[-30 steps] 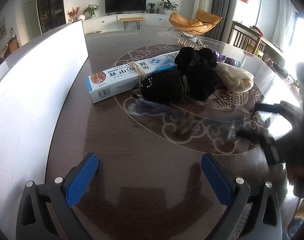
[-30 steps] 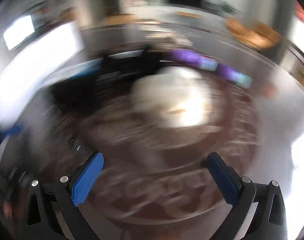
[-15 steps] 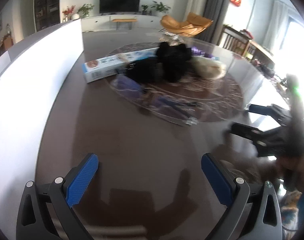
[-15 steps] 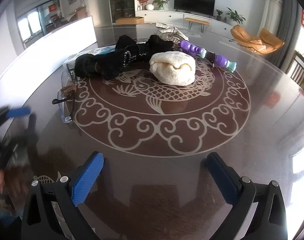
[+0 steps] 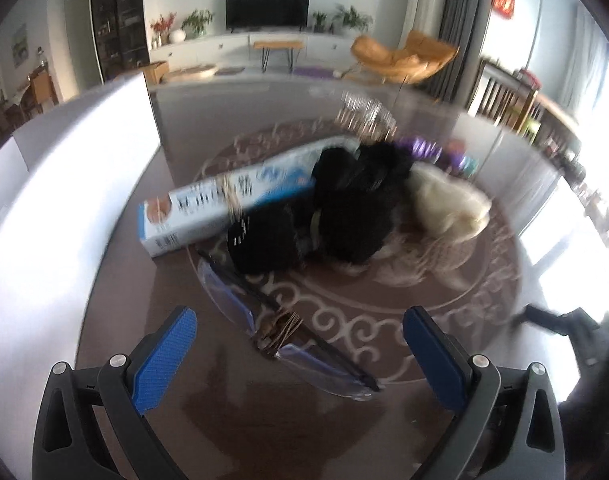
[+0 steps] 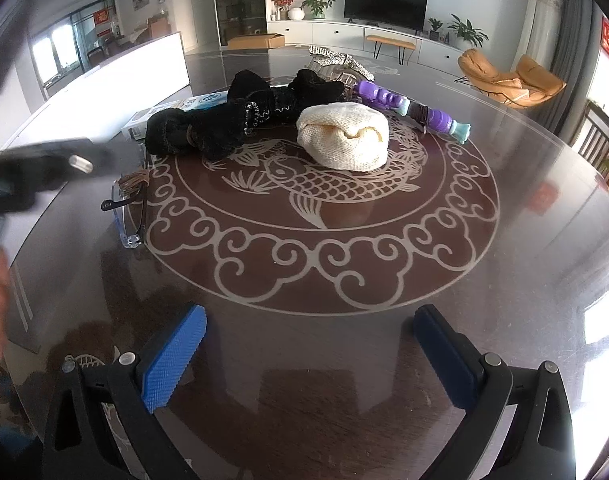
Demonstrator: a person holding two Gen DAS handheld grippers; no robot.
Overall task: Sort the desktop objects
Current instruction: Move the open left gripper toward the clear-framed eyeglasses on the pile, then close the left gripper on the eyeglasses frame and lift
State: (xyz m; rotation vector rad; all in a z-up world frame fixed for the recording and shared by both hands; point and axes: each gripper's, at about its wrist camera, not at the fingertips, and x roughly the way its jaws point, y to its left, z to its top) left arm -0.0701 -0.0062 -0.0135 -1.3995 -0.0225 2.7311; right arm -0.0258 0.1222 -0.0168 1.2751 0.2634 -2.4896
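The left gripper (image 5: 300, 354) hangs spread and empty with the clear glasses (image 5: 288, 330) lying between and just ahead of its fingers, seemingly lined up for a pinch; the right gripper (image 6: 310, 354), likewise spread and empty, waits well short of the black cloth (image 6: 240, 120) and cream bundle (image 6: 344, 142).

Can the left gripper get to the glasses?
Probably yes. The left gripper is open, and the glasses lie on the table right in front of it, partly between its fingers, with nothing on top of them.

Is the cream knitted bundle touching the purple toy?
No, in the right wrist view the cream knitted bundle sits apart from the purple toy.
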